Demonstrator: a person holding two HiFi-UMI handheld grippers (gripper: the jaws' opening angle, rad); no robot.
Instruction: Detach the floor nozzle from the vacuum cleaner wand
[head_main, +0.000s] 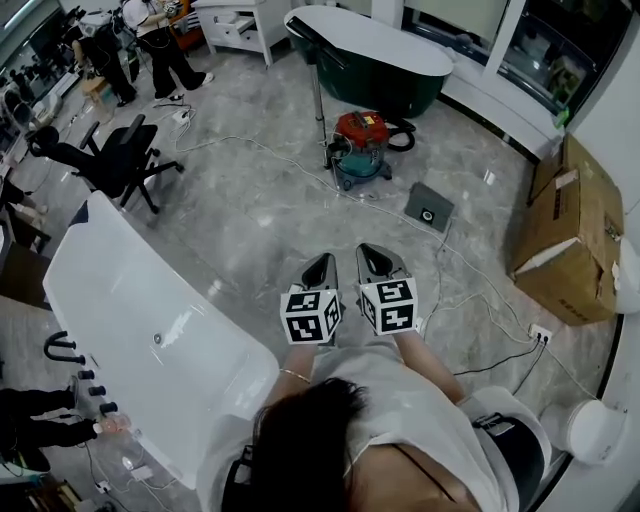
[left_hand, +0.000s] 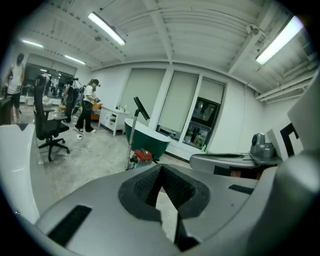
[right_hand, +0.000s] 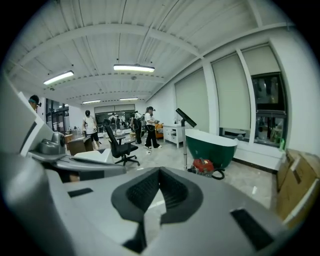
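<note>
Standing upper centre, the vacuum cleaner (head_main: 362, 140) holds its wand (head_main: 319, 110) upright, floor nozzle (head_main: 312, 42) seemingly on top. Left gripper (head_main: 324, 260) and right gripper (head_main: 369, 250) clenched, empty (well apart from it): steady the wand first, then pull.

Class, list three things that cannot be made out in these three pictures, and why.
- Head view: the joints on the wand are too small and far to see.
- Head view: the hands are hidden under the marker cubes of the left gripper and right gripper.
- Right gripper view: the cardboard box is cut off by the picture's edge.
</note>
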